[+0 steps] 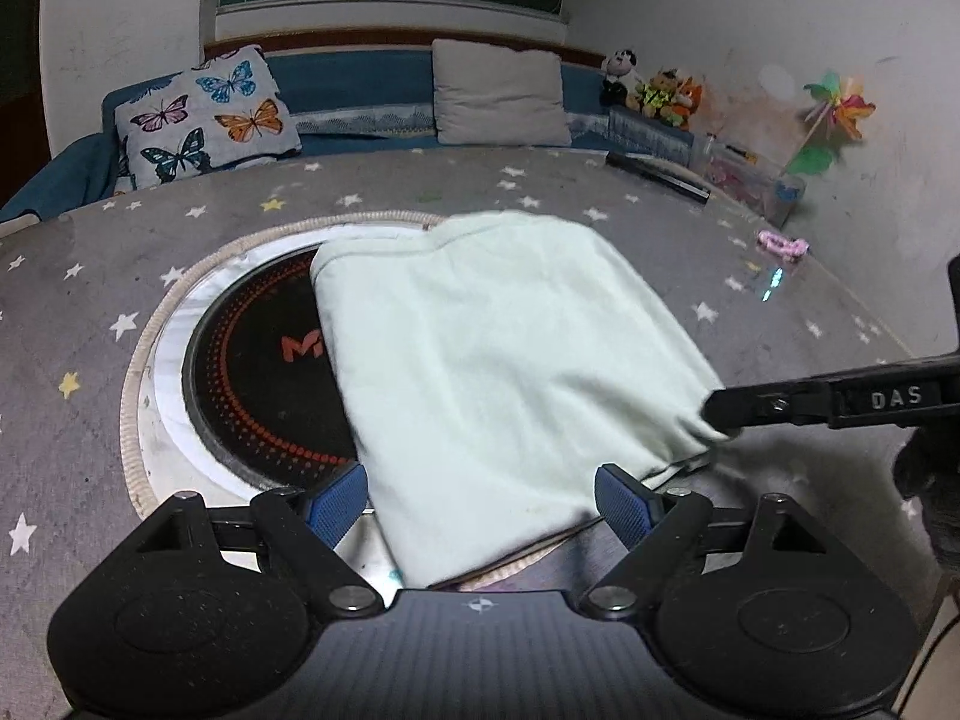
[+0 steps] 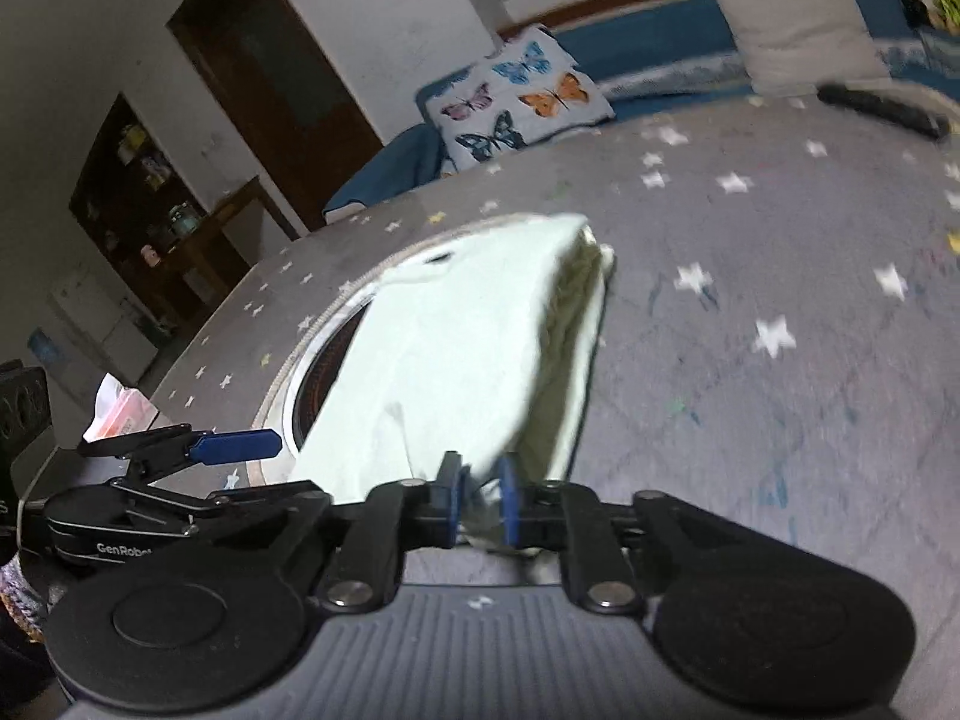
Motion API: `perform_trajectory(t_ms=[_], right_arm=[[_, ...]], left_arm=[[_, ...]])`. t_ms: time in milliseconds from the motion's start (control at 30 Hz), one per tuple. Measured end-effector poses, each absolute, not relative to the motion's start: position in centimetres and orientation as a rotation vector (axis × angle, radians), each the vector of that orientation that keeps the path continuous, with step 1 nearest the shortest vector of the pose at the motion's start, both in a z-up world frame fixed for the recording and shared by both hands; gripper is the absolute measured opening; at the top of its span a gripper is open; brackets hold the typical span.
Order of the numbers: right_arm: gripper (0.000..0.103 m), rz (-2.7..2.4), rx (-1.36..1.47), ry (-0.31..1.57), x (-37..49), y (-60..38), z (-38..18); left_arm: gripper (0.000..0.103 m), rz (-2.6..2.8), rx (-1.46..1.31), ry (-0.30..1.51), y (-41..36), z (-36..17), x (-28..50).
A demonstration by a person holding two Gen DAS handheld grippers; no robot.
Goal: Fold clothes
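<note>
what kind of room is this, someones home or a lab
Most likely a home living room: a blue sofa with a butterfly cushion, stuffed toys, and a star-print table cover.

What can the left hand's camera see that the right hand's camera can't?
Only the left wrist view shows the stuffed toys, the colourful pinwheel and the black round cooktop's orange markings. Only the right wrist view shows the dark doorway, the shelf and the right gripper pinching the pale green cloth's corner up close. Both show the cloth, the starry grey table cover, the butterfly pillow, and the left gripper open.
</note>
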State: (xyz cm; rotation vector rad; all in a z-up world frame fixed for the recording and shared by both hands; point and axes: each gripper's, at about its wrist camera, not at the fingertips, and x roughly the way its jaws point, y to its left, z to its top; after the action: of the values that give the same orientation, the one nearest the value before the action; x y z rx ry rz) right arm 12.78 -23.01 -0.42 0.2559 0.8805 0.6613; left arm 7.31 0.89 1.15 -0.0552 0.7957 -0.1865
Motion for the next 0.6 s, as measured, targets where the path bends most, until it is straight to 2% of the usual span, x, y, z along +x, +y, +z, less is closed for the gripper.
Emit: perform_trajectory(t_ms=[200,433,533,600], right_arm=[[0.01,0.61,0.331,0.924,12.7,-24.8,-1.7],[0.013,0.586,0.276,0.824,12.5,-24.9,0.8],[0.013,0.622,0.241,0.787,12.0,-23.8,1.5],[0.013,0.663,0.203,0.78,11.7,-22.9,1.6]], left_arm=[[0.083,-0.141,-0.028,0.821,1.8,0.2,7.4],[0.082,-0.126,-0.019,0.808,2.0,0.4,7.1],[0.076,-0.125,-0.009,0.813,2.0,0.2,6.9],[0.068,-0.121,-0.005,0.82,2.1,0.0,6.9]])
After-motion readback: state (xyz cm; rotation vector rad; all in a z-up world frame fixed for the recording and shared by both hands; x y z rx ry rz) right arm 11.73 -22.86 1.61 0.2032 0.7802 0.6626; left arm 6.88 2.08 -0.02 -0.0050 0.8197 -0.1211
